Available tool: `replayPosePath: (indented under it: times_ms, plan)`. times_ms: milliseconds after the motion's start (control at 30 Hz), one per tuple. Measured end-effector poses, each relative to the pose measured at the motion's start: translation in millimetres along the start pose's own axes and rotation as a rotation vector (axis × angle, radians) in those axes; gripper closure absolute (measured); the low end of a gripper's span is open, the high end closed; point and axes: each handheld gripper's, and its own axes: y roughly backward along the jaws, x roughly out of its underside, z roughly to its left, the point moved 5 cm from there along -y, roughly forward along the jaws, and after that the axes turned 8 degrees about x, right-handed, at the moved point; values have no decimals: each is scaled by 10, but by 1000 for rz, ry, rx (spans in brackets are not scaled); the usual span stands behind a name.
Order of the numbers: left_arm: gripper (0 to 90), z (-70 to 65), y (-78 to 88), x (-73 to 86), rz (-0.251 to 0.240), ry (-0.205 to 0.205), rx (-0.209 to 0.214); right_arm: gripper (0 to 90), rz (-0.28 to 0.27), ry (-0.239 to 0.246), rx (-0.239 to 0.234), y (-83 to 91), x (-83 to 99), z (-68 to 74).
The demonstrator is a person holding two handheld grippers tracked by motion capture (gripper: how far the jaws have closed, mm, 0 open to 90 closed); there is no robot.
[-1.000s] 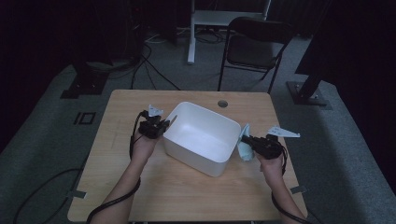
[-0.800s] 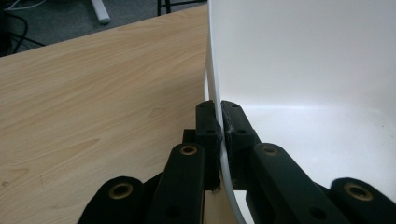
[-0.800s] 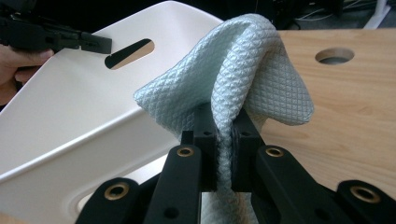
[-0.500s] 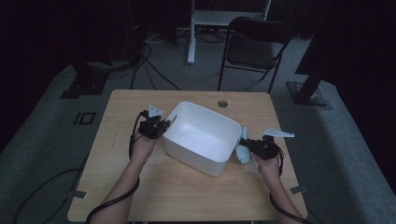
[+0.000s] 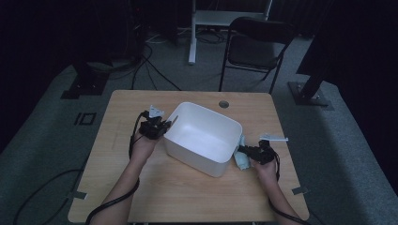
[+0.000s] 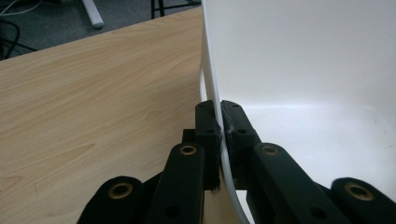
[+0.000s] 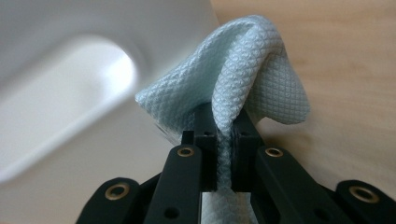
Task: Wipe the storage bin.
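Right gripper (image 7: 224, 126) clamped on a pale blue waffle-weave cloth (image 7: 243, 70), a fold of the fabric pinched flat between the two black pads, rest of the cloth bunching up past the fingertips. In the high view this gripper (image 5: 241, 151) sits low at the right side of the white plastic tub (image 5: 202, 138), with the cloth (image 5: 242, 158) squeezed between the tub's outer wall and the gripper, lying on the wooden table (image 5: 187, 197). In the right gripper view the cloth presses against or sits just beside the tub's white outer wall (image 7: 70, 116); cannot tell if it actually touches

Left gripper (image 6: 219, 126) closed tight on the tub's rim (image 6: 212, 70), one pad outside the wall, one inside, thin white wall sandwiched between them. In the high view it (image 5: 165, 125) holds the tub's left edge, hand behind it on the table side. Tub stands open side up, turned at an angle to the table edges, inside looks bare

Cloth is outside the tub, at the side opposite the left gripper, tub between the two grippers. Black cables trail from both grippers along the forearms
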Motion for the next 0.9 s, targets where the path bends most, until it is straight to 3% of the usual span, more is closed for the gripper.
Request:
replayPosePath:
  times_ms: [133,267,367,600,733,900]
  plan:
    - [870,3,-1,2,-4,4,0,844,48,-7,15,-86,88,-46]
    - [867,6,0,4,-10,20,-8,843,59,-1,27,-83,77,-42]
    - [856,8,14,20,-24,47,8,841,36,5,19,-20,22,-22]
    - [807,-80,146,105,-24,33,41,839,-43,13,38,309,-122,-34]
    - [777,-134,247,171,-18,35,71,837,-54,20,59,443,-101,-57]
    - [737,-202,370,257,-18,37,79,835,-62,5,62,522,-46,-86]
